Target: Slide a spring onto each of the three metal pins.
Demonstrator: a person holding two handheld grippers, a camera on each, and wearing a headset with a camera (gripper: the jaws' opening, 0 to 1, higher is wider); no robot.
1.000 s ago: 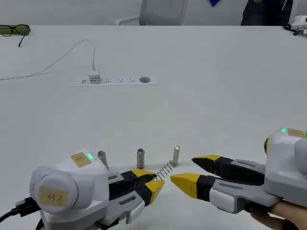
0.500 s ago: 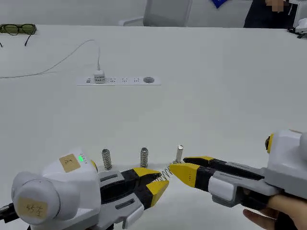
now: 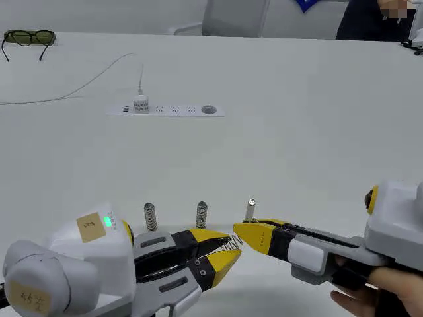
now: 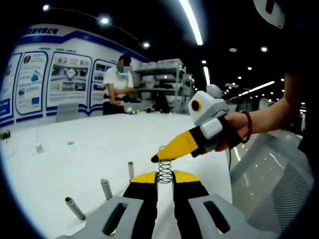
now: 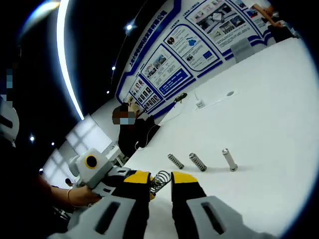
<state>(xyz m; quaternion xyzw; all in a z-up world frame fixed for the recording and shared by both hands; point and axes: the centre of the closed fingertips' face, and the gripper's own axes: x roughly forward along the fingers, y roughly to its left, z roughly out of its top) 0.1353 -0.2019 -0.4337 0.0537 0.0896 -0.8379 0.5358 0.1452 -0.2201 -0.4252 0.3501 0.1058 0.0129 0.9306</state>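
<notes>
Two of the three pins, the left pin (image 3: 151,216) and the middle pin (image 3: 201,213), are already sleeved with springs, so only the bare pin (image 3: 250,209), upright at the right end of the row on the white table (image 3: 297,132), is judged to be left. The last spring (image 3: 230,243) is held in the air just in front of that pin, between the two grippers, and is not yet over it. For the step to go well, the coil should be gripped near one end only, so that its bore is left open. It should then be turned upright, lined up directly above the pin's tip, and lowered straight down, since any tilt is likely to catch a turn on the pin's rim or tip the pin over. A light squeeze is advised, because a thin coil can be crushed or flicked away. One gripper should be released only when the other's hold is sure. The left gripper (image 4: 164,175) is seen nearly closed, its yellow tips pinched on the lower turns of the spring. The right gripper (image 3: 236,230) is narrowed to about the coil's width, its tips set on the spring's other end. It appears to be clamped there, though how firmly cannot be told.
</notes>
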